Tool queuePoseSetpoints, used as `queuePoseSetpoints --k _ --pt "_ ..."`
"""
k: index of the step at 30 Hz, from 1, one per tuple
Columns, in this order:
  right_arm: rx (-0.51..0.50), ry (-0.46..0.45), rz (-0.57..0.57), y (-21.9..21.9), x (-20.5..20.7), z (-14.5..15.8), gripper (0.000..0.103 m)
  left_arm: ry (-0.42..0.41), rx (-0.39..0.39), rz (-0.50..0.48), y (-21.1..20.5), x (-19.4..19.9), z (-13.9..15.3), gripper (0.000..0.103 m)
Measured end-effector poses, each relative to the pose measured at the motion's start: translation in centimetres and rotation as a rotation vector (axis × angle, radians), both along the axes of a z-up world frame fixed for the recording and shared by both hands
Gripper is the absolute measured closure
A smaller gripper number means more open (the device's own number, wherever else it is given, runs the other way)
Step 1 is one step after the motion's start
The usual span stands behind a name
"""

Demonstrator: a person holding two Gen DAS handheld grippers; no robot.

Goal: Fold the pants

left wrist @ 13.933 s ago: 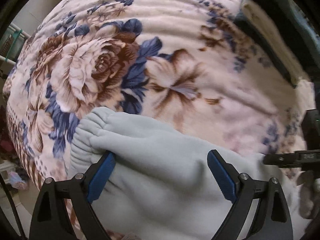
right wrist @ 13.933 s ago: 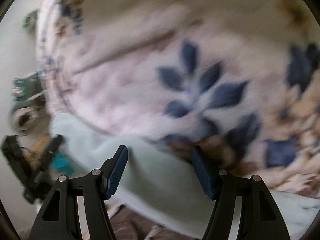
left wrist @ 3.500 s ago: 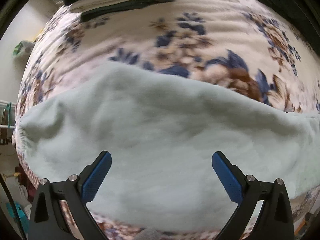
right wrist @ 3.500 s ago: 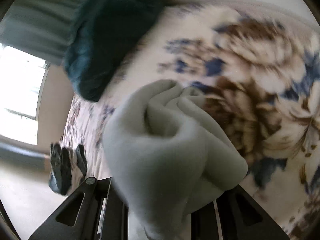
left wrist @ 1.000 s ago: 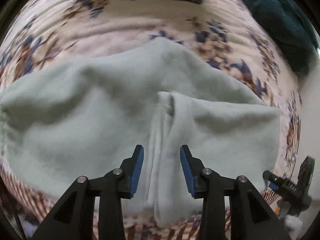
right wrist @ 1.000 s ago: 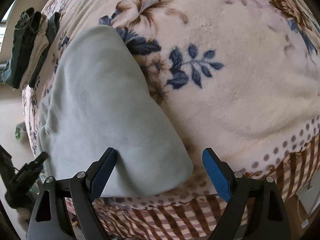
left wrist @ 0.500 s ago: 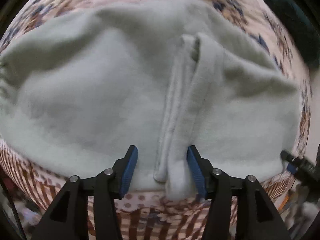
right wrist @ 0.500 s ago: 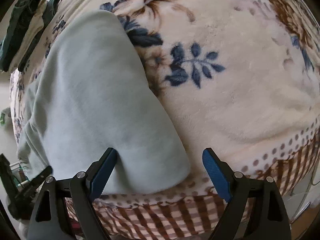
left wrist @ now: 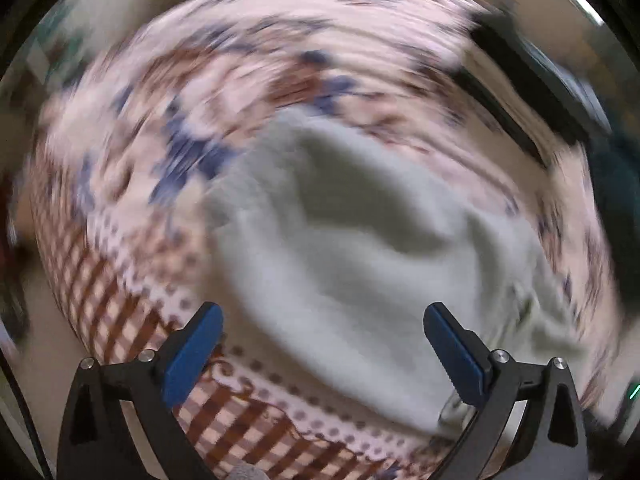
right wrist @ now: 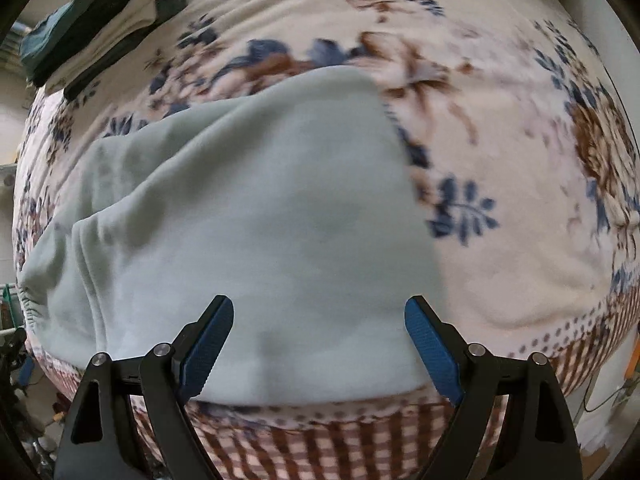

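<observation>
The pale mint fleece pants (right wrist: 260,220) lie folded over on the floral blanket (right wrist: 520,128), near its checked front edge. In the right wrist view one layer lies over another, with a fold edge at the left. My right gripper (right wrist: 318,344) is open and empty, its fingers spread over the pants' front edge. In the blurred left wrist view the pants (left wrist: 360,264) lie rumpled, and my left gripper (left wrist: 324,356) is open and empty just in front of them.
A stack of folded clothes (right wrist: 92,20) in dark green and cream sits at the far left of the bed, also showing in the left wrist view (left wrist: 520,80). The blanket's brown checked border (right wrist: 360,440) hangs over the bed's front edge.
My left gripper has opened wide, let go of the pants' fold and swung fast to the side, blurring its view. My right gripper has turned left to face the pants squarely.
</observation>
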State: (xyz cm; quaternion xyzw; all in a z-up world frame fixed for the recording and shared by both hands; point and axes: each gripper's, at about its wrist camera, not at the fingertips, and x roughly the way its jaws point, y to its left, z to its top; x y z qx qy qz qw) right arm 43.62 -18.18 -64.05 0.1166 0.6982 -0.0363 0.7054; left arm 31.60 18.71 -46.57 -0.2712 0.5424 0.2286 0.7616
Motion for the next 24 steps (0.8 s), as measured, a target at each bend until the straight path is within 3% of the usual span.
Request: queuePoseSetpoints --k 3,5,7,9,11,14,16,17,18,19,21,22,24 --pt "-0.004 0.002 0.015 2.4 0.2 -0.8 0.013 -0.037 -0.207 0.186 4.2 -2.0 -3.2 0.0" --pt "-0.015 0.003 0.035 4.1 0.4 -1.3 0.013 -0.112 -0.368 0.339 6.6 -3.3 -5.8 0.0" --pt "-0.021 0.011 0.055 5.7 0.4 -1.8 0.013 -0.186 -0.488 0.49 7.9 -4.3 -8.4 0.0" --pt "-0.034 0.017 0.079 7.1 0.5 -2.3 0.013 -0.214 -0.545 0.565 8.8 -4.5 -10.6 0.001" --pt "-0.048 0.017 0.101 8.4 0.6 -2.7 0.013 -0.189 -0.56 0.563 9.0 -3.2 -13.1 0.001" --pt "-0.071 0.018 0.122 9.7 0.9 -3.0 0.013 -0.194 -0.522 0.534 8.9 -2.1 -12.9 0.004" --pt "-0.077 0.017 0.121 10.2 1.2 -3.3 0.013 -0.227 -0.462 0.467 8.4 -1.3 -11.1 0.052" --pt "-0.08 0.017 0.119 10.4 1.3 -3.3 0.013 -0.228 -0.425 0.426 8.1 -0.7 -9.8 0.057" --pt "-0.084 0.016 0.118 10.5 1.5 -3.4 0.013 -0.256 -0.422 0.398 8.0 -0.5 -9.2 0.076" --pt "-0.087 0.016 0.117 10.6 1.6 -3.4 0.013 -0.28 -0.419 0.359 7.7 -0.1 -8.8 0.076" --pt "-0.098 0.019 0.121 11.0 2.0 -3.6 0.013 -0.248 -0.373 0.322 7.7 1.1 -8.8 0.07" --pt "-0.104 0.022 0.121 11.0 2.2 -3.8 0.013 -0.233 -0.387 0.329 8.0 1.2 -9.4 0.062" --pt "-0.118 0.031 0.129 11.6 2.6 -4.3 0.013 -0.216 -0.431 0.357 8.5 1.6 -11.2 0.055"
